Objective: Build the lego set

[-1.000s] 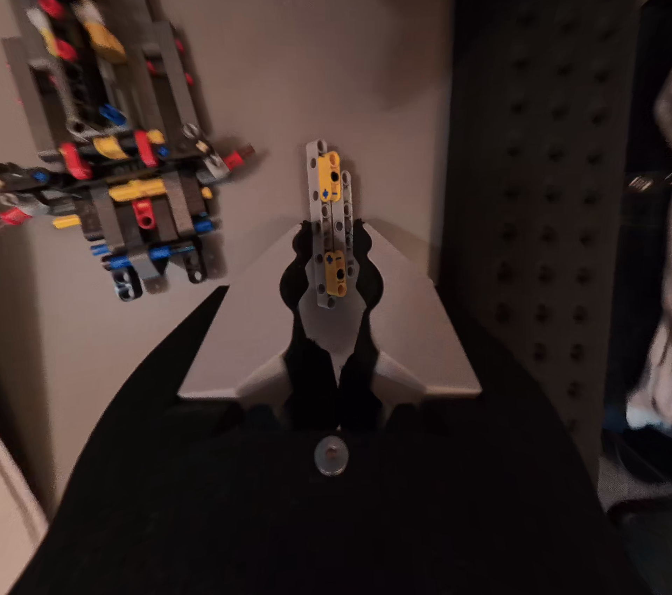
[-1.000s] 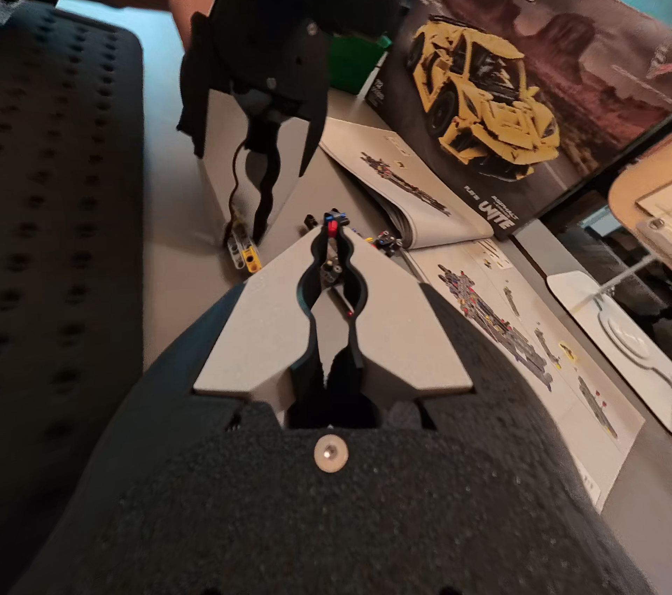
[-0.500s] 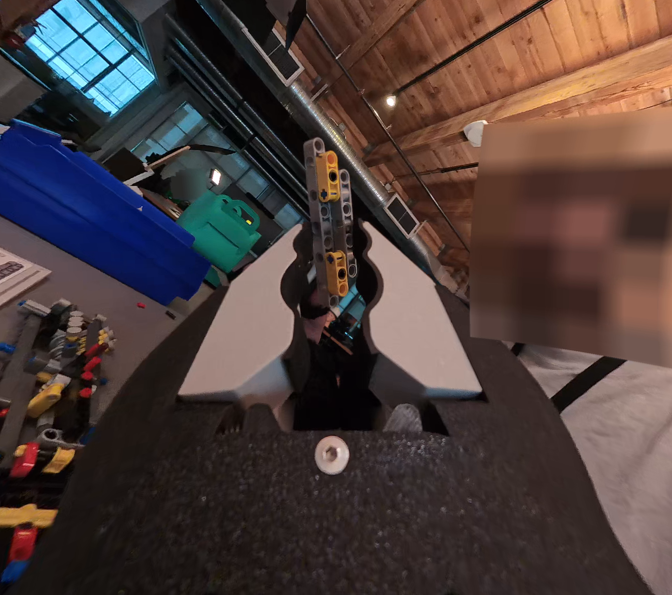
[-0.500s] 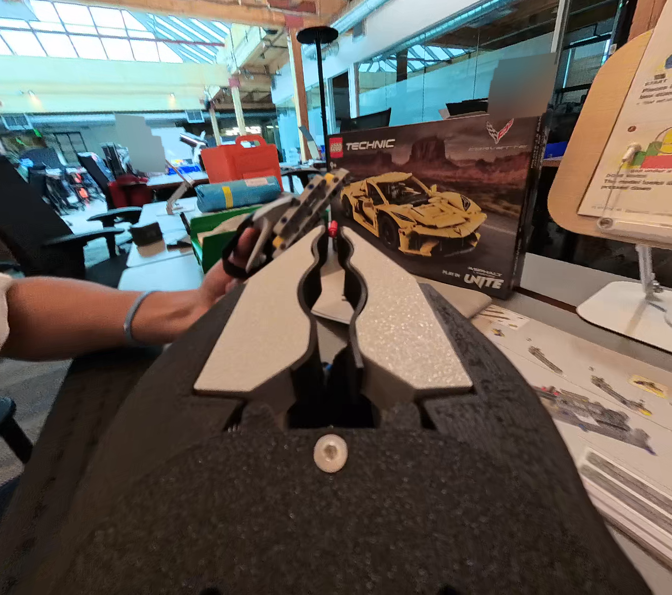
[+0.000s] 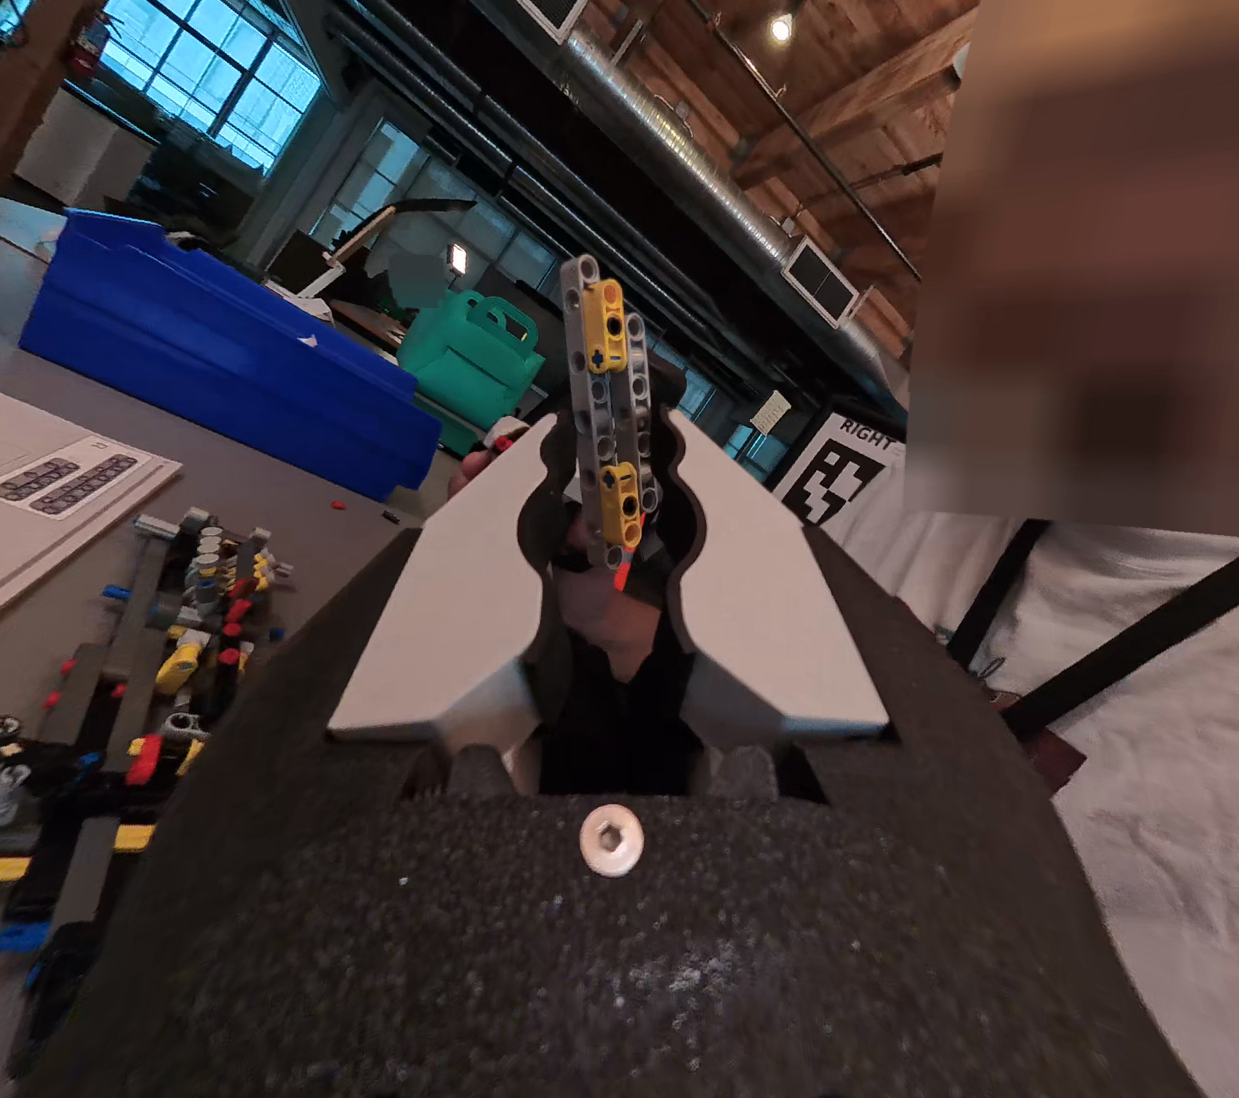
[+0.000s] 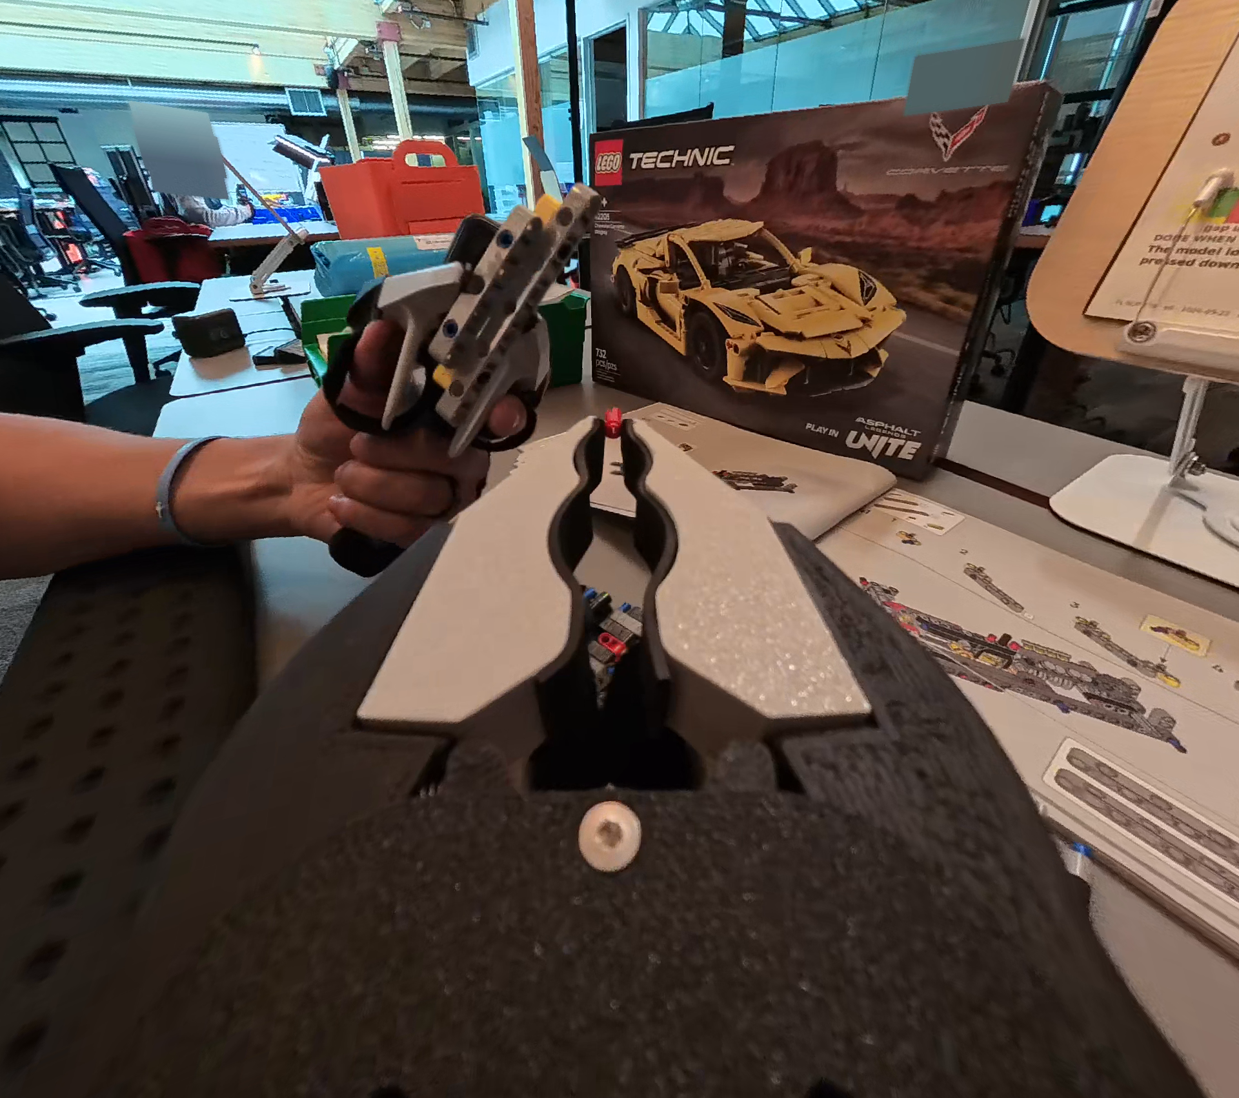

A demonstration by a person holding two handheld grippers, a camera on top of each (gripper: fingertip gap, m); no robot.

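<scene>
My left gripper (image 5: 613, 420) is shut on a grey beam assembly (image 5: 603, 395) with two yellow connectors, held upright in the air. In the right wrist view a hand holds that gripper (image 6: 469, 355), up and to the left of my right fingertips, with the assembly (image 6: 516, 288) tilted. My right gripper (image 6: 611, 430) is shut on a small red pin (image 6: 611, 420) at its tips, just right of and below the assembly and apart from it. The partly built chassis (image 5: 174, 663) lies on the table at lower left.
The set's box (image 6: 804, 288) stands behind an open instruction booklet (image 6: 751, 482). Printed sheets (image 6: 1019, 657) lie at right, below a board on a white stand (image 6: 1153, 502). A black perforated mat (image 6: 100, 730) is at left. A blue bin (image 5: 221, 348) and green case (image 5: 469, 361) stand farther back. My hands' fingertips stand some 5 cm from each other.
Both grippers rose from the table and tilted up. The left gripper with the beam assembly has come closer to the right gripper's red pin.
</scene>
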